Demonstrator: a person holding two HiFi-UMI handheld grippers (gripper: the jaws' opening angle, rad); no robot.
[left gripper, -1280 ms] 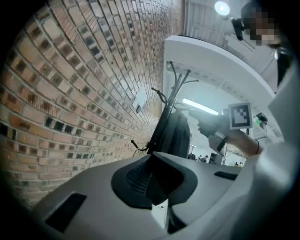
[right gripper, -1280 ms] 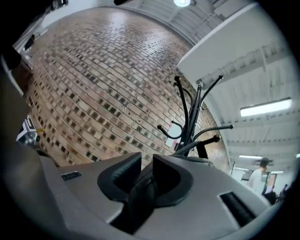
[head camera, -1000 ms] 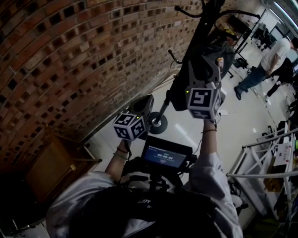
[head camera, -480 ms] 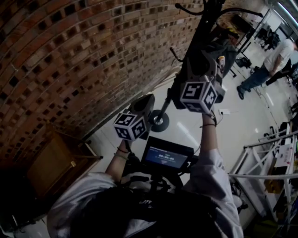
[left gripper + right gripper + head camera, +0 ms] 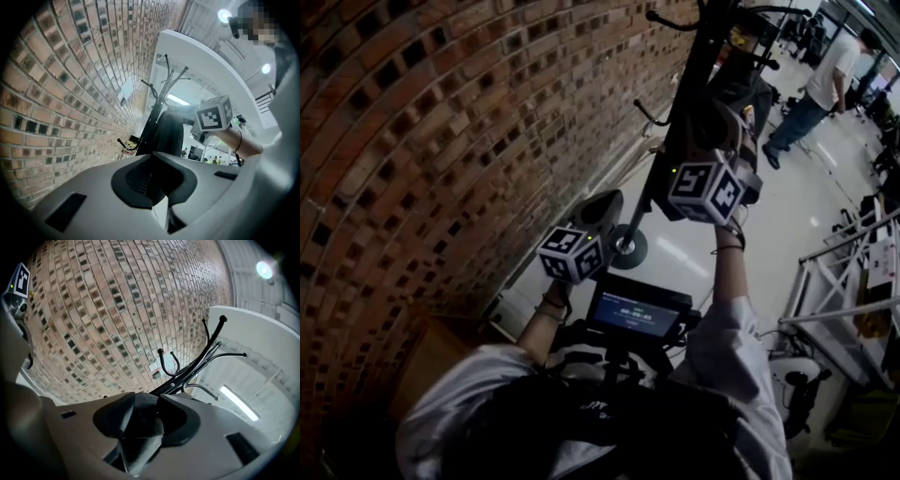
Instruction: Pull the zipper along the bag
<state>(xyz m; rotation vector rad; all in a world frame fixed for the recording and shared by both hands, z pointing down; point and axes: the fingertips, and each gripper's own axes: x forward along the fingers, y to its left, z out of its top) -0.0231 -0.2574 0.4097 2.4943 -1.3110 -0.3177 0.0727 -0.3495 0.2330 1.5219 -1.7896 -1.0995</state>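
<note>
A black bag hangs on a black coat stand by the brick wall. My right gripper is raised against the bag. Its jaws have just been opening and stand open, with a fold of the bag's black woven fabric lying between them. In its own view the right gripper points up past the stand's hooks. My left gripper hangs lower and to the left, apart from the bag. It is shut with nothing in it. No zipper shows.
The brick wall runs along the left. The stand's round base sits on the pale floor. A wooden cabinet stands at lower left and metal racks at right. A person stands far back. A small screen is at my chest.
The right gripper has rolled at the bag, so its marker cube shows other faces. The left gripper has lifted slightly up and to the right. The head view has swung.
</note>
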